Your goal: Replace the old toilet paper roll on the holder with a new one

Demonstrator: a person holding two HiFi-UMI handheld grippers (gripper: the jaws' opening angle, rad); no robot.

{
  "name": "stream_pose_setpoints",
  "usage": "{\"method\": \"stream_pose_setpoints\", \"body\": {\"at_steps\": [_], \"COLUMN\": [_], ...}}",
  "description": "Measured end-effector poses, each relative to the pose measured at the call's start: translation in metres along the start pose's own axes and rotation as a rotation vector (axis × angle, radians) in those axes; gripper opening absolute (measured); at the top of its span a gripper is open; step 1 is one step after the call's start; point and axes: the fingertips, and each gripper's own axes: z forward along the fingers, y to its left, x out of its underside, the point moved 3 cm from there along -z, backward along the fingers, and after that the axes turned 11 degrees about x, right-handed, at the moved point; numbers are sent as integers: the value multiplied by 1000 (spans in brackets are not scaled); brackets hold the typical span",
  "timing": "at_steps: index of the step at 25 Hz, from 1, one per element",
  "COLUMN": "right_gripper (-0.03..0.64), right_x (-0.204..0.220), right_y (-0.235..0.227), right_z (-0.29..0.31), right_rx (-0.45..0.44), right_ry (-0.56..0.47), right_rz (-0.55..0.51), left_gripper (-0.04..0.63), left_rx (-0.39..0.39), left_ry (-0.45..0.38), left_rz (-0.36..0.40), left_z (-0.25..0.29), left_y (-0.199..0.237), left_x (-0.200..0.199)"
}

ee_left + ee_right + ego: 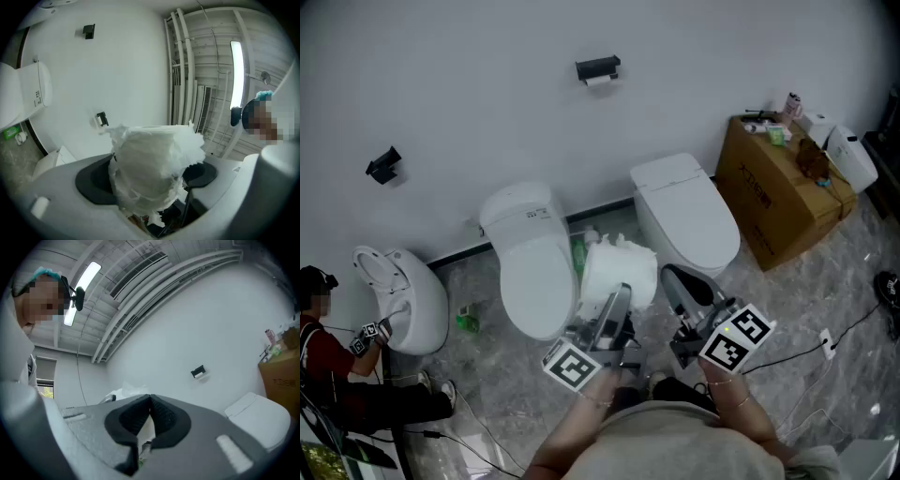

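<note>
On the white wall (487,103), above the white toilets (530,272), the black holder (598,66) hangs near the top edge with a thin, nearly spent white roll (600,82) on it. The left gripper (617,300), fingers spread wide, clamps a fat, ragged white toilet paper roll (152,164) well short of the wall. The right gripper (150,401) is empty, its fingers pressed together. I judge the new roll fetched, with removal and fitting still to do.

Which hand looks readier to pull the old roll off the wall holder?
Probably right. The right gripper is shut and empty, while the left gripper grips the new roll. The old roll hangs on the holder.
</note>
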Motion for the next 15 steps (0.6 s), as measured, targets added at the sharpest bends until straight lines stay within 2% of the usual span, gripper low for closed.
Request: {"method": "stream_pose_setpoints", "body": {"at_steps": [11,15], "right_gripper": [3,3], "right_x": [-1,-11], "right_y": [-2,-10], "right_z": [0,1], "right_rx": [-26,-54], "right_ry": [4,-29], "right_rz": [-3,38], "left_gripper": [419,419], "left_rx": [-8,-8], "left_ry": [4,0], "left_rz": [9,23], "left_z": [2,12], "left_y": [2,4], "left_x": [5,7]}}
